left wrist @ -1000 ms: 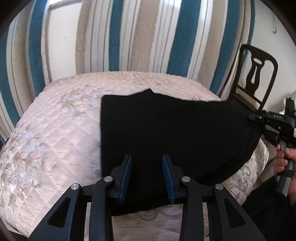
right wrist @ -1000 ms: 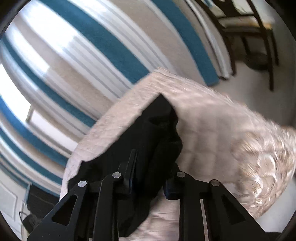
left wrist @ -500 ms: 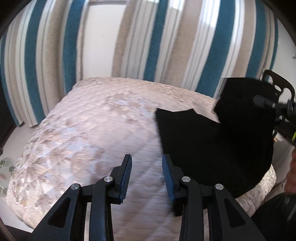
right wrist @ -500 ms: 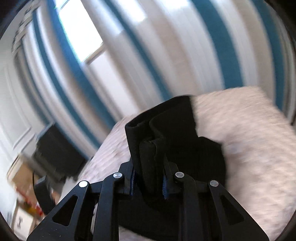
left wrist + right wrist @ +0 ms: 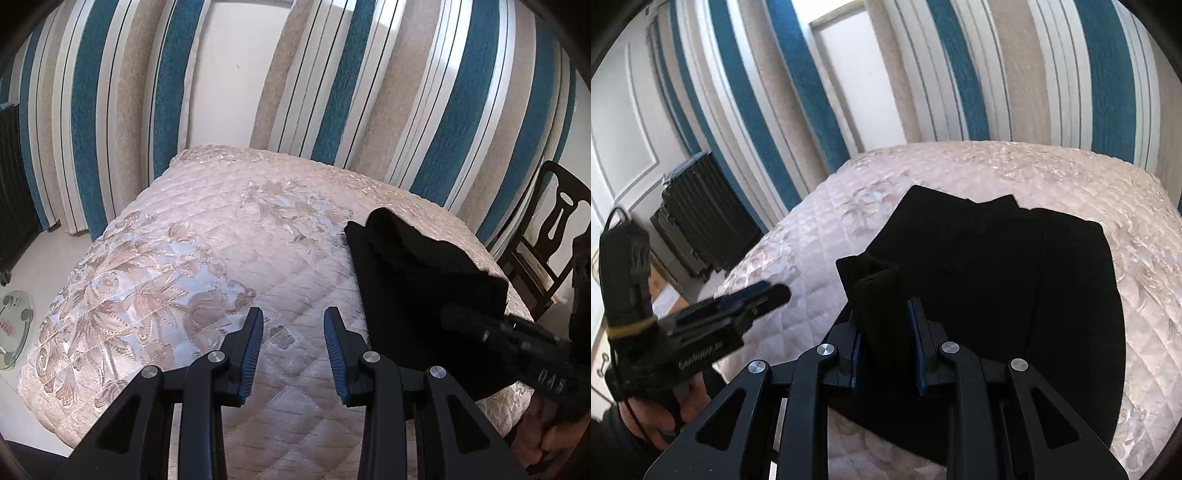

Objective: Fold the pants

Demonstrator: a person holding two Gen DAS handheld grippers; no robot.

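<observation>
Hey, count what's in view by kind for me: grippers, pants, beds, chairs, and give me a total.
Grippers: 2, the left gripper and the right gripper
Black pants: 1
Bed: 1
Chair: 1
Total: 5

Left gripper [image 5: 293,343] is hovering, jaws spread, nothing between them. Right gripper [image 5: 884,332] is pinching black fabric, a hand [image 5: 535,439] gripping its handle.

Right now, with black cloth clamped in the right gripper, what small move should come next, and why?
Probably lower and open the right gripper: its pads pinch an upright fold of the black pants, which otherwise lie doubled on the quilted pink bedspread. The left gripper is open and empty.
</observation>
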